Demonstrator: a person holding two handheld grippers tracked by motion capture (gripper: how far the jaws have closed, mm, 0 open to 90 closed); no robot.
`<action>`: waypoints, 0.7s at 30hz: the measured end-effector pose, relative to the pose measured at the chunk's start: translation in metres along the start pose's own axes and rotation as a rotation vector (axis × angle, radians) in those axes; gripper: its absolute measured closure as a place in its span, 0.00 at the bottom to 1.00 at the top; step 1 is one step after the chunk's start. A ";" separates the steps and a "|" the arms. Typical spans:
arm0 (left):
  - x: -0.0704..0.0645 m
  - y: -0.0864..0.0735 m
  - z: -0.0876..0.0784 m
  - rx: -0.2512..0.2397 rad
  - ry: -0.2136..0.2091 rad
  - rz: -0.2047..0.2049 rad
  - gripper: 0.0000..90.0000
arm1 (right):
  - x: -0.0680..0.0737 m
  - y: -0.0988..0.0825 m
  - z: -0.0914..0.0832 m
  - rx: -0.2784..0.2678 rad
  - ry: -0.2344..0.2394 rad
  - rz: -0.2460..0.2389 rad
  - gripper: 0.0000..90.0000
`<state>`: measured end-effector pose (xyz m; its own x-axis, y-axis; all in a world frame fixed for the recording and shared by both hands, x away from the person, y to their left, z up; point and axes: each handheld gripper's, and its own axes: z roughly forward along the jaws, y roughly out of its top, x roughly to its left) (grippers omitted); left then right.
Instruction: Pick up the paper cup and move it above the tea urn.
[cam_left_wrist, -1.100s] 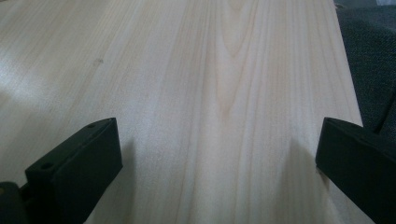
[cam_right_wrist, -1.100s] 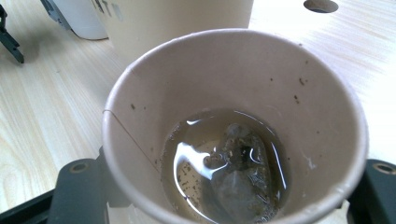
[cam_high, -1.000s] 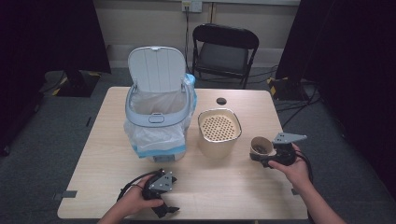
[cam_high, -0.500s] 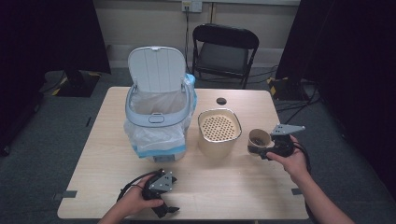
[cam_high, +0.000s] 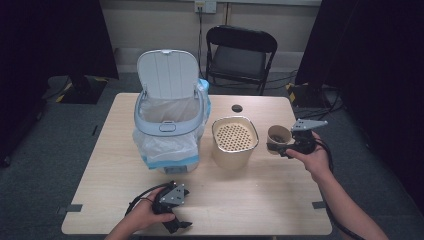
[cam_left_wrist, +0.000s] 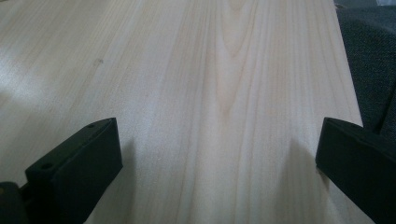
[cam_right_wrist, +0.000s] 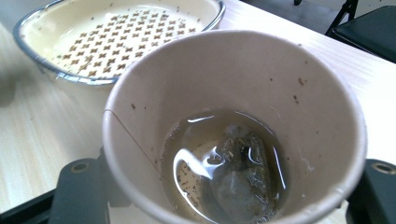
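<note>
Cup (cam_right_wrist: 233, 126) with liquid and a teabag sits clamped between the right gripper's (cam_high: 286, 148) jaws, just right of the strainer bin (cam_high: 235, 141); left gripper (cam_high: 175, 212), nearer the person, rests with jaws wide apart.

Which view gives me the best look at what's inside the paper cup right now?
The right gripper view: it looks straight down into the paper cup, showing brownish liquid and a soaked tea bag at the bottom. The high view shows the cup small, held by the right gripper, its contents unreadable. The left gripper view faces bare table.
</note>
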<state>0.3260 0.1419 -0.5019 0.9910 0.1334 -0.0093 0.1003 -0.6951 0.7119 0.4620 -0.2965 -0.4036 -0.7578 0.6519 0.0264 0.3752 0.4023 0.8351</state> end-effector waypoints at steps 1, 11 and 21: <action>0.000 0.000 0.000 0.001 0.000 0.001 0.00 | -0.001 0.001 0.001 0.000 -0.001 0.000 0.31; 0.000 0.000 0.000 0.000 0.000 0.000 0.00 | -0.014 0.015 0.009 0.005 -0.017 0.020 0.31; 0.000 0.000 0.000 -0.003 0.004 0.000 0.00 | -0.024 0.034 0.014 0.014 -0.038 0.001 0.31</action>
<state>0.3259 0.1417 -0.5021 0.9907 0.1362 -0.0071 0.1004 -0.6931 0.7138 0.5001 -0.2893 -0.3831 -0.7370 0.6759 0.0062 0.3836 0.4107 0.8272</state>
